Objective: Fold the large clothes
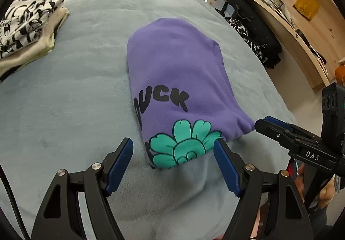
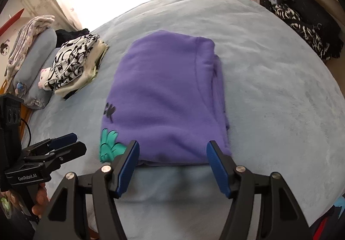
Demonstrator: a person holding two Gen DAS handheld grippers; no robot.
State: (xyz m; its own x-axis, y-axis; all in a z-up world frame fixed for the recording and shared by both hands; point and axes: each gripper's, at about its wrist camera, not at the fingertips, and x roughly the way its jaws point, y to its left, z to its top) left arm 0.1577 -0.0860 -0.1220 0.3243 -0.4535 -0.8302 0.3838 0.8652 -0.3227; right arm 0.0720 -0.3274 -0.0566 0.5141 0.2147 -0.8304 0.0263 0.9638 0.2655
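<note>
A purple sweatshirt [image 1: 176,71] with black letters and a teal flower print lies folded into a thick rectangle on the grey-blue bed [image 1: 75,93]; it also shows in the right wrist view [image 2: 163,93]. My left gripper [image 1: 173,146] is open and empty, its jaws either side of the near flower edge, just above it. My right gripper [image 2: 171,149] is open and empty at the near edge of the sweatshirt. The right gripper also shows in the left wrist view [image 1: 265,124], at the sweatshirt's near right corner. The left gripper shows in the right wrist view [image 2: 73,143].
A stack of folded black-and-white patterned and cream clothes [image 2: 75,65] sits at the bed's far left, also in the left wrist view [image 1: 28,26]. Pillows [image 2: 36,63] lie beyond it. A wooden shelf unit [image 1: 286,13] and dark clothes [image 1: 254,33] stand along the bed's right side.
</note>
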